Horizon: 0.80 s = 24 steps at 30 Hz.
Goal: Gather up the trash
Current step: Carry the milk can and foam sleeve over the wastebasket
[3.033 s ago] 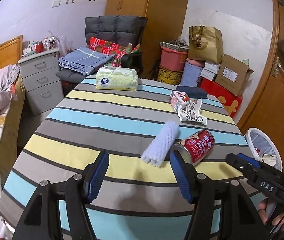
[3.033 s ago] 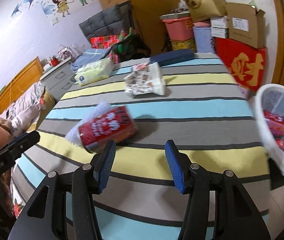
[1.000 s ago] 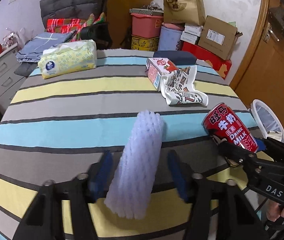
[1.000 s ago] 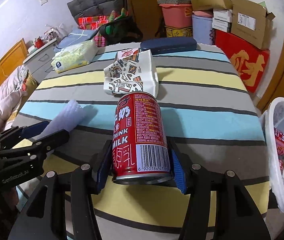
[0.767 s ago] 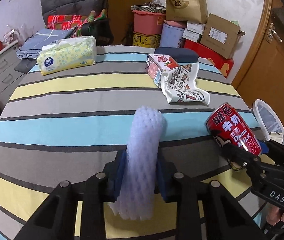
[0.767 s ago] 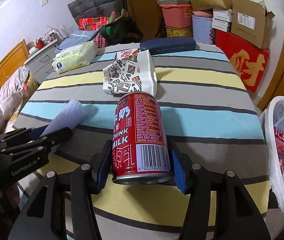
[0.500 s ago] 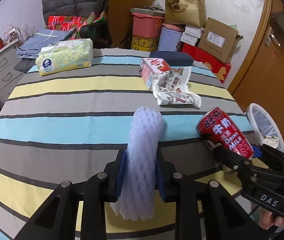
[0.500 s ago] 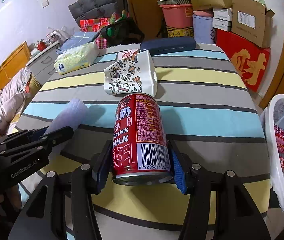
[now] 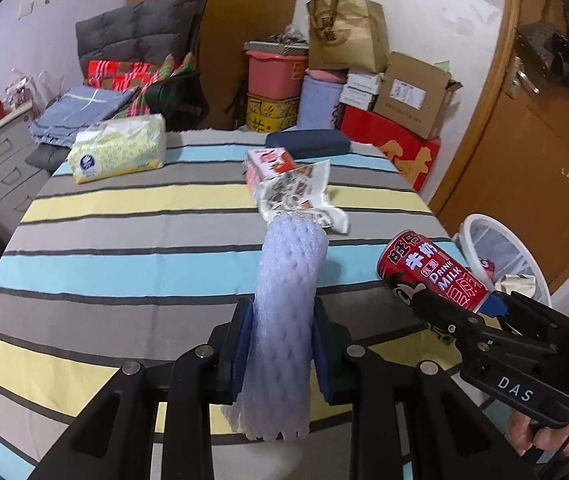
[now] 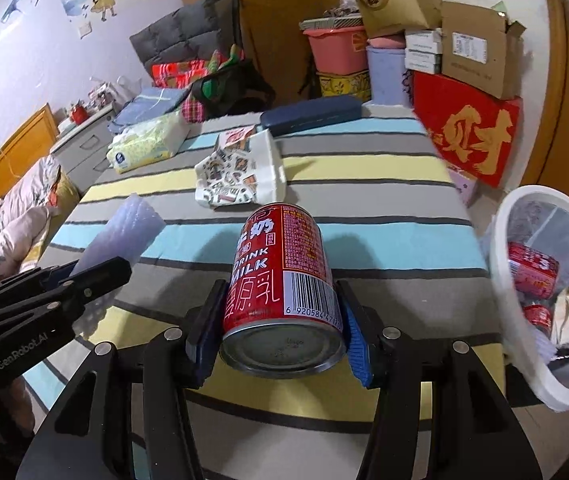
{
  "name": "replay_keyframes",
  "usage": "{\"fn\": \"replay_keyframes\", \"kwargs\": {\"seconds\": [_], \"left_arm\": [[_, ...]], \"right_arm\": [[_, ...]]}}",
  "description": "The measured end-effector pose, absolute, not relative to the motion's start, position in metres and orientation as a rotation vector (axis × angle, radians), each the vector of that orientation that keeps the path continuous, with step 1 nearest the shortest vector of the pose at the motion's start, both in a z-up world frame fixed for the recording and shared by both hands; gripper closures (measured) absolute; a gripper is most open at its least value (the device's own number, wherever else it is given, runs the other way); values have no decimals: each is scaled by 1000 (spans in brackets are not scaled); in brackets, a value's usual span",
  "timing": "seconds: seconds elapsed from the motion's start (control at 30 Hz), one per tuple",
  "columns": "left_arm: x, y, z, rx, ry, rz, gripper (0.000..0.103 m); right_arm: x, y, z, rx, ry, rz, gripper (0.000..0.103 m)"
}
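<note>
My left gripper [image 9: 282,344] is shut on a white foam net sleeve [image 9: 284,312], lifted off the striped table [image 9: 124,248]; the sleeve sticks out ahead of and below the pads. In the right wrist view my right gripper [image 10: 280,328] is shut on a red milk can [image 10: 282,264], lying along the fingers with its base towards the camera. The same can [image 9: 432,278] and right gripper show at the right of the left wrist view, and the sleeve [image 10: 124,236] at the left of the right wrist view. A crumpled printed wrapper [image 10: 240,176] lies further back.
A white waste basket [image 10: 532,360] with cans and paper in it stands beside the table's right edge. On the table's far side lie a tissue pack [image 9: 118,152], a pink carton [image 9: 270,162] and a dark blue case [image 10: 310,114]. Boxes and bags stack against the back wall.
My left gripper closed on the foam sleeve and raised it off the cloth. The right gripper, holding the can, lifted a little and shifted towards the basket.
</note>
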State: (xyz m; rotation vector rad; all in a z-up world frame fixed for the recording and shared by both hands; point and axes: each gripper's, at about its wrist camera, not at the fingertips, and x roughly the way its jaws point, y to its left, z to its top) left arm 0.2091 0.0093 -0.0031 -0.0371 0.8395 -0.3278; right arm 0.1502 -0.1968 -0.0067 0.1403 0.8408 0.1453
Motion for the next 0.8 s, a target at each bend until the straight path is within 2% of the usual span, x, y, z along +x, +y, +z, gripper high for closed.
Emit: {"fn": "replay_keyframes", "kwargs": {"seconds": [0.8], "left_arm": [[169,-97,40,43,742,-481,75]], "right_arm": [[108,-275,21,218,707,2,49]]}}
